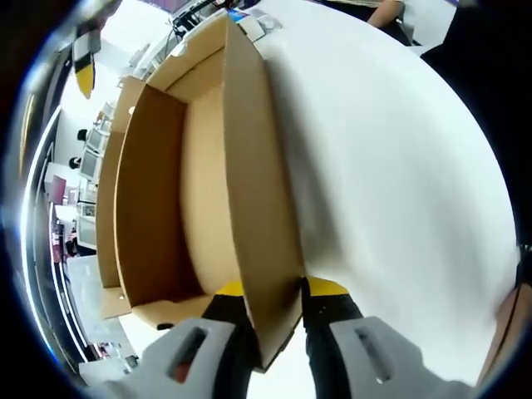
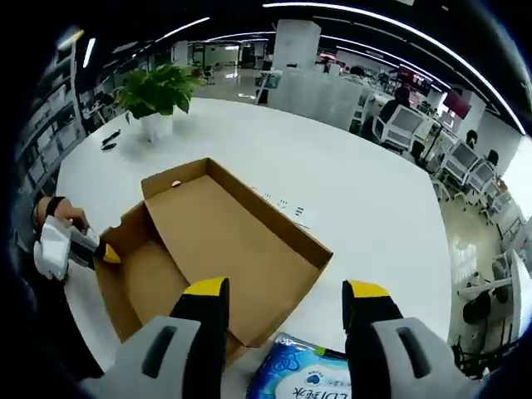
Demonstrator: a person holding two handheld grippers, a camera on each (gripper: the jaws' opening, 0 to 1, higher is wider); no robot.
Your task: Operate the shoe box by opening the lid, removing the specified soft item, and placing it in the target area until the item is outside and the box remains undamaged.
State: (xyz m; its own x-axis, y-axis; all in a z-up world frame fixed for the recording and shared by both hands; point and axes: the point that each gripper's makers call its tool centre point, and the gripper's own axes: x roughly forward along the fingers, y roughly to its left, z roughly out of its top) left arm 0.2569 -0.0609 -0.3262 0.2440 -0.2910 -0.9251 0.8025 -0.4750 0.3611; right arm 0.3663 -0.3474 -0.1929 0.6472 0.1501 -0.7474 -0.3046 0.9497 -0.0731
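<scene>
The soft blue pack (image 2: 295, 372) lies on the table (image 2: 374, 199) by the open box (image 2: 224, 241), under the wide right claw (image 2: 287, 312); it looks light and squashy, so pinch its middle gently, while the left claw (image 1: 274, 291) grips the box wall.

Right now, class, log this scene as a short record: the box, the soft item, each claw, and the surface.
box: cardboard shoe box, lid open, interior looks empty
soft item: blue-and-white soft pack, outside the box, on the table by the near edge
left claw: shut on the box's side wall
right claw: open, above the pack, holding nothing
surface: white round table
other: potted plant on the far side
</scene>
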